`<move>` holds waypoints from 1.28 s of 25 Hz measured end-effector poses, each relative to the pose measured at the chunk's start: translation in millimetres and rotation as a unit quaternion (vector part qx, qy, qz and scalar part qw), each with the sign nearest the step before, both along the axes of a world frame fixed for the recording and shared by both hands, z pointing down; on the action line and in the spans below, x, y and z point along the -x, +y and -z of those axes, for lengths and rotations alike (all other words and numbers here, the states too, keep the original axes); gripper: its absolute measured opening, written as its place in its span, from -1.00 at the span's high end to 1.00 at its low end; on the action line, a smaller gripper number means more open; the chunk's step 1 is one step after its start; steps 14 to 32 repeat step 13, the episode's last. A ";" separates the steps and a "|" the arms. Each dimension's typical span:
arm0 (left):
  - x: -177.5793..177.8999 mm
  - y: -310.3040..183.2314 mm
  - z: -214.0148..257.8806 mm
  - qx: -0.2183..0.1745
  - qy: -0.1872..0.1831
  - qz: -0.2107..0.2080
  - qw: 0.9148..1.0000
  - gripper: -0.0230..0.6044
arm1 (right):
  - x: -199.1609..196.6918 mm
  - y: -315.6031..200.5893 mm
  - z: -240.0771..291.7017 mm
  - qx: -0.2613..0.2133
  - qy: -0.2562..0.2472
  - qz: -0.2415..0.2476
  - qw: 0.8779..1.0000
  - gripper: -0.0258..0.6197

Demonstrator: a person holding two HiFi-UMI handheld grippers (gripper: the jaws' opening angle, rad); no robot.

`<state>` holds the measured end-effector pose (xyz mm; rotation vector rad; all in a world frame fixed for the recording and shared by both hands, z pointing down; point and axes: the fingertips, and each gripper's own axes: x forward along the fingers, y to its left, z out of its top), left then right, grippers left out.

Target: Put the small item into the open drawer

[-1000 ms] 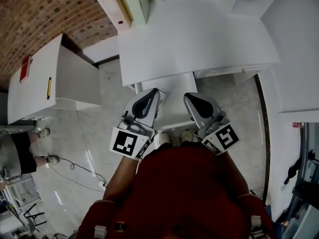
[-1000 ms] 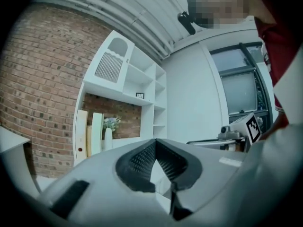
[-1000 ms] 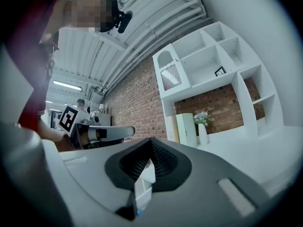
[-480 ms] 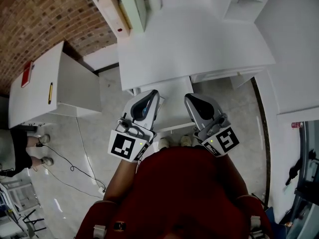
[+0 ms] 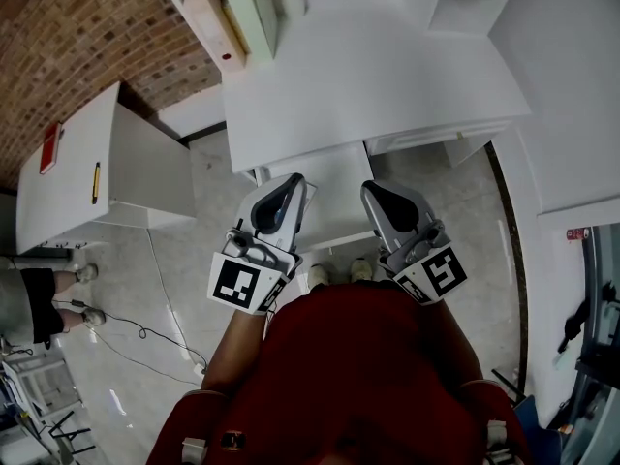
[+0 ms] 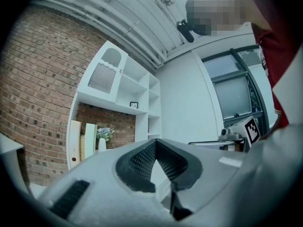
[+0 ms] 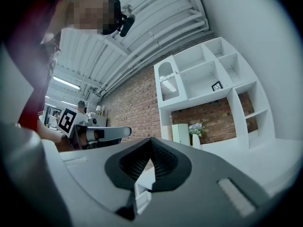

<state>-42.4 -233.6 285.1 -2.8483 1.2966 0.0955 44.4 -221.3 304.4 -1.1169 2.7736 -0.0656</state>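
Observation:
The white desk (image 5: 368,76) has its drawer (image 5: 334,201) pulled open toward me, and what I can see of its inside is plain white. I hold both grippers close to my chest, above the drawer's front. The left gripper (image 5: 294,182) is shut with nothing between its ribbed pads (image 6: 142,157), which meet at the tip. The right gripper (image 5: 374,190) is also shut and empty, with its pads (image 7: 161,160) touching. No small item shows in any view.
Green and white boxes (image 5: 254,3) and a vase (image 6: 102,144) stand at the back of the desk under a white shelf unit (image 7: 203,74). A white cabinet (image 5: 97,163) stands to the left, where a cable (image 5: 155,327) crosses the floor. A bystander's legs (image 5: 34,298) are at the far left.
Both grippers stay shut and almost still. The desk has slid slightly up and left in the head view, and the bystander at the left has shifted.

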 end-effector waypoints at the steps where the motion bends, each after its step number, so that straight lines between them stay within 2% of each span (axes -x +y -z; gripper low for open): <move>1: 0.2 0.1 -0.5 0.002 0.001 0.001 1.000 0.91 | -1.2 0.4 -0.7 0.001 0.000 -0.001 1.000 0.89; 9: 1.6 1.0 -8.4 0.010 0.002 -0.001 1.000 0.91 | -10.7 0.3 -3.8 0.004 0.000 -0.017 1.000 0.89; 32: 1.6 -0.2 -10.4 0.011 0.002 -0.002 1.000 0.91 | -11.0 -0.4 -5.9 0.004 0.003 -0.018 1.000 0.89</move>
